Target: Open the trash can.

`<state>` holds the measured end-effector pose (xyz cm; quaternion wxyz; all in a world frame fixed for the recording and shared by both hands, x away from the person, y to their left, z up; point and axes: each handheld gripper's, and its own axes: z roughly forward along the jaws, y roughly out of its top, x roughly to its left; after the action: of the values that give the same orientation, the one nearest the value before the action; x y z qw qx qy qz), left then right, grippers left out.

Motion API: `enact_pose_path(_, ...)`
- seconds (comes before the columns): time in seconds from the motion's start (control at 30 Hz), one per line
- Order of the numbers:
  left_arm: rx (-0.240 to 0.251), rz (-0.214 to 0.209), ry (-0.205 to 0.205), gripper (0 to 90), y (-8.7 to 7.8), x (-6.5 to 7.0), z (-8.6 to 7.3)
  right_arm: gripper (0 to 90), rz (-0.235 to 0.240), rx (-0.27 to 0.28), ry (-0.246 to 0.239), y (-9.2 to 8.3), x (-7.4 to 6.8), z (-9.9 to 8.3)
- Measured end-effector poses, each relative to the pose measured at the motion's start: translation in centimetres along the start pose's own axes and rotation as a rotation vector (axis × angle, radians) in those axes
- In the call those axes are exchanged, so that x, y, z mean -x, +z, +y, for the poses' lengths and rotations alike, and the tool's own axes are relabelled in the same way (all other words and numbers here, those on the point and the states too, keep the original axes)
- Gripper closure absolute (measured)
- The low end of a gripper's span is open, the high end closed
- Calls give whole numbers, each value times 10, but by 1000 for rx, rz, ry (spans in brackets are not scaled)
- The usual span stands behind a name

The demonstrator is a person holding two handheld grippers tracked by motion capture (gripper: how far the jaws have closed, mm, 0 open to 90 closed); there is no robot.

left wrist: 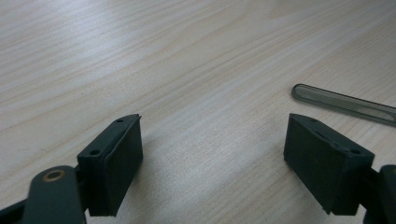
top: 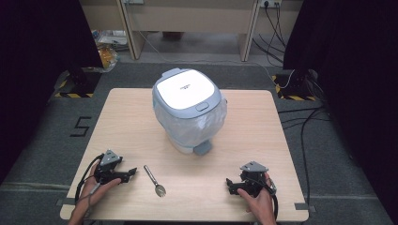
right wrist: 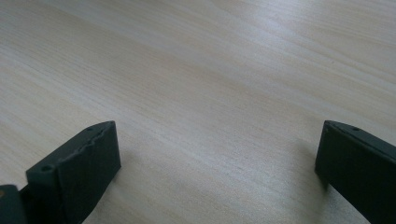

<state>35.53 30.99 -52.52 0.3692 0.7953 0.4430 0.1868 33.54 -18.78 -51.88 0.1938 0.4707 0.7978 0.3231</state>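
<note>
A white and blue-grey rice cooker with its lid down stands at the middle of the wooden table. A metal spoon lies near the front edge, its bowl toward the person. My left gripper rests on the table just left of the spoon, held by a hand, its jaws open and empty. In the left gripper view the left gripper has bare wood between its jaws, and the spoon's handle lies just beyond the right jaw. My right gripper rests at the front right, open and empty; the right gripper faces bare wood.
Beyond the table stand wooden furniture legs and a bag on the grey floor. Cables run along the floor to the right. Dark curtains hang at both sides.
</note>
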Motion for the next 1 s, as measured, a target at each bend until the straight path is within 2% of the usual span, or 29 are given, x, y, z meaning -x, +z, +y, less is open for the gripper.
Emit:
enact_pose_path(0.17,0,0,0,188,0,0,0,40,-4,9,3,-1,1,0)
enact_pose_path(0.2,0,0,0,189,0,0,0,143,-2,21,8,-3,2,0)
enact_pose_path(0.23,0,0,0,189,0,0,0,143,-2,21,8,-3,2,0)
enact_pose_path(0.27,0,0,0,189,0,0,0,202,29,47,20,-5,4,0)
enact_pose_path(0.33,0,0,0,189,0,0,0,166,46,63,35,-5,3,1)
enact_pose_path(0.37,1,1,-1,189,0,0,0,181,45,73,38,-5,3,1)
enact_pose_path(0.6,1,1,-2,189,0,0,0,206,89,123,-2,-2,-3,12)
enact_pose_path(0.77,1,1,-2,189,0,0,0,325,88,148,-29,-3,-8,20)
enact_pose_path(0.87,1,1,-2,189,0,0,0,371,104,175,-19,-1,-10,25)
enact_pose_path(1.0,1,1,-2,189,0,0,0,458,110,178,-58,1,-13,33)
